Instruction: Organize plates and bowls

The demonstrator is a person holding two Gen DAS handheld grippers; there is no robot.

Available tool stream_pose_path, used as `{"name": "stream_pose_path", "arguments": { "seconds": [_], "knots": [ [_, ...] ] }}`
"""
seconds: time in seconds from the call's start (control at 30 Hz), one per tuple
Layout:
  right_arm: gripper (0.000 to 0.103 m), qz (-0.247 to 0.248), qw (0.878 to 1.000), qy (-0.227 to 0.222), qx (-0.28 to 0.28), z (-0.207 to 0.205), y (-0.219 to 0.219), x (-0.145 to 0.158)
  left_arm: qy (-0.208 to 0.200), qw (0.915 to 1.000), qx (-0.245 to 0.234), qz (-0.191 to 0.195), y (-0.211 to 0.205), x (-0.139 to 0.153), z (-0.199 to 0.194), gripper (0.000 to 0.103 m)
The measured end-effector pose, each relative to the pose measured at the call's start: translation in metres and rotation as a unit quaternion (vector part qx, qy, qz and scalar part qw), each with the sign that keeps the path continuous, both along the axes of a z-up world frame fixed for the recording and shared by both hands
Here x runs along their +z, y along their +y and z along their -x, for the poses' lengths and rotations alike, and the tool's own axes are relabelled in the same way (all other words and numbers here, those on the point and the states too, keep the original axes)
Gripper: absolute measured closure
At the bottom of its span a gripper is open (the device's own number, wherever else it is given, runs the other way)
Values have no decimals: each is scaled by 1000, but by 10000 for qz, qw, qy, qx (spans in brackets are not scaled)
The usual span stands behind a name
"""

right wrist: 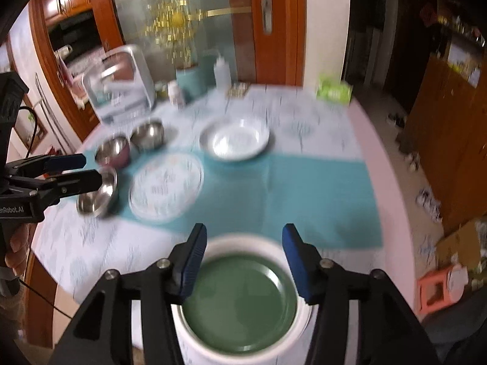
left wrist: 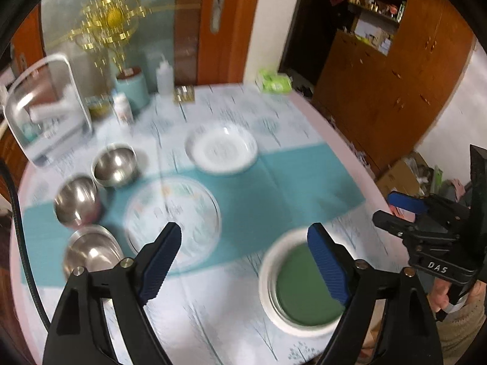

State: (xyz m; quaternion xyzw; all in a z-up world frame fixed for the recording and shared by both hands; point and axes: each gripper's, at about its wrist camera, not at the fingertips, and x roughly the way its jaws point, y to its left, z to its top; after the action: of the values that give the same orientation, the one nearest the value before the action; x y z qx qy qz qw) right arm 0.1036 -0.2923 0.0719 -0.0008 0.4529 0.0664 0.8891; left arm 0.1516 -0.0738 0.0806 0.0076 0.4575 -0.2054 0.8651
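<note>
Though round, green plate [right wrist: 240, 304] glossy

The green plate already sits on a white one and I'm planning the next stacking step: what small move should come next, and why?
Probably swing the left hand-held gripper toward the patterned plate. Both grippers are open and empty above the table, and the green plate lies stacked. The patterned plate is the nearest loose piece, beside three steel bowls and the white dish.
</note>
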Motion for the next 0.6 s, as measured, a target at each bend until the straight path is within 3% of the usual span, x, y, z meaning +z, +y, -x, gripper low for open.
{"name": "stream_pose_path", "arguments": {
  "seconds": [0.27, 0.43, 0.6],
  "knots": [
    [50, -291, 9986, -303, -336, -65, -20, 57, -388, 9986, 344, -114, 7, 56, -61, 17],
    [50, -434, 9963, -259, -688, -114, -37, 71, -532, 9966, 606, -173, 10, 68, -105, 17],
    [50, -493, 9937, -133, -998, -162, -54, 62, -530, 9946, 866, -207, 13, 59, -160, 17]
  ]
}}
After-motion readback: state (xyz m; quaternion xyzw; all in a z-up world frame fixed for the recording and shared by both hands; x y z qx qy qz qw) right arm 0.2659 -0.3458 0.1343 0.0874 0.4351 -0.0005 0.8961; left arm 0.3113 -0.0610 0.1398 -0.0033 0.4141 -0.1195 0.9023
